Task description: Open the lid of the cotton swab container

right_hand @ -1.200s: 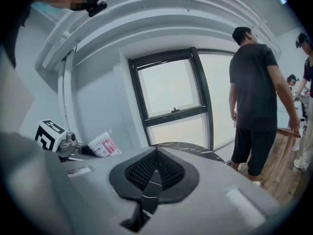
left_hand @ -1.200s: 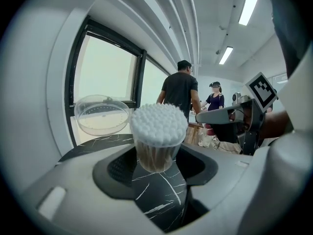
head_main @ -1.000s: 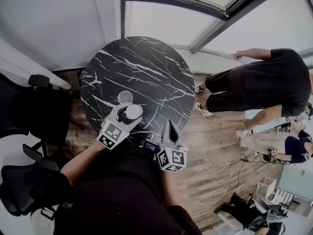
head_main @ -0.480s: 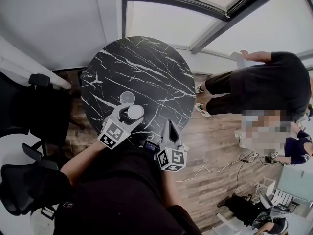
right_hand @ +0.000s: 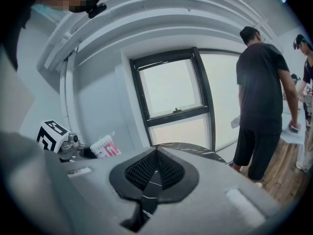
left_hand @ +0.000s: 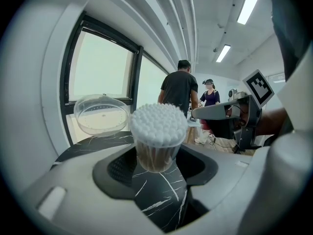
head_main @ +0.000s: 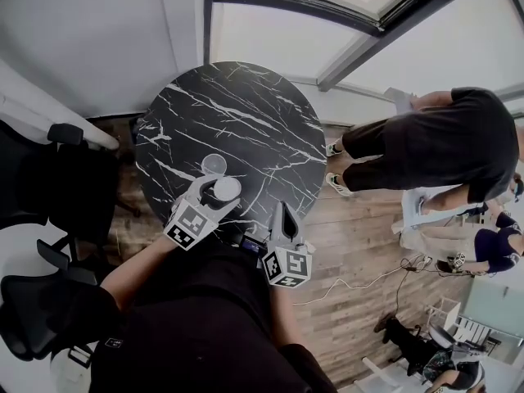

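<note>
The cotton swab container (left_hand: 155,136) is a clear cup packed with white-tipped swabs and has no lid on. It stands upright on the black marble table (head_main: 237,113). My left gripper (left_hand: 155,163) is shut on the cup's lower part, one pad on each side. From the head view the container (head_main: 227,187) sits between the left gripper's fingers (head_main: 202,188) near the table's front edge. The clear round lid (head_main: 213,164) lies on the table just beyond it, apart from the cup. My right gripper (head_main: 284,217) is shut and empty, level with the table's front right edge.
A person in black (head_main: 446,137) stands right of the table on the wooden floor. Black office chairs (head_main: 49,178) stand to the left. The window wall (head_main: 270,31) lies behind the table. Cables (head_main: 368,281) run across the floor at right.
Both grippers, the container and the lid have stayed where they were. Only the person standing at the right has shifted an arm.
</note>
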`<state>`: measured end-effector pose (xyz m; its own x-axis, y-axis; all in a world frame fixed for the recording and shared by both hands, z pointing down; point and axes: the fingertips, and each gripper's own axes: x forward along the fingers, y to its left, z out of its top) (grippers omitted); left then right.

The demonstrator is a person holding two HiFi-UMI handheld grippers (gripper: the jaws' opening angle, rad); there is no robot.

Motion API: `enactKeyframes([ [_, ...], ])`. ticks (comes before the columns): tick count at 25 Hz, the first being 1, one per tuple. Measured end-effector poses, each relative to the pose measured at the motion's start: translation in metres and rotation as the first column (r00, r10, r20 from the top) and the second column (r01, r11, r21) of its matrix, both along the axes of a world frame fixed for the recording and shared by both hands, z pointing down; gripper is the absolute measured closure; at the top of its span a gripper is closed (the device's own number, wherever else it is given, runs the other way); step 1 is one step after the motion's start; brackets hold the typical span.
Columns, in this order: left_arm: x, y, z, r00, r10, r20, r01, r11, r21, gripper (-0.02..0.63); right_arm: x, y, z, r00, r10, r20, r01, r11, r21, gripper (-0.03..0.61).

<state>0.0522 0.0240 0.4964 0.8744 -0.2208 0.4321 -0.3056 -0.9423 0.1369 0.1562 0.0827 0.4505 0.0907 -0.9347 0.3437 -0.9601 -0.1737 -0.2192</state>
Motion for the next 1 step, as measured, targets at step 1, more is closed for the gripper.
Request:
enactKeyframes([
  [1, -0.0002, 0.0003, 0.0001, 1.000, 0.001, 0.001, -0.001, 1.000, 0.000, 0.356, -0.0001, 0.0000, -0.0002, 1.000, 0.000, 0.000, 0.000, 1.000, 0.001, 0.578],
])
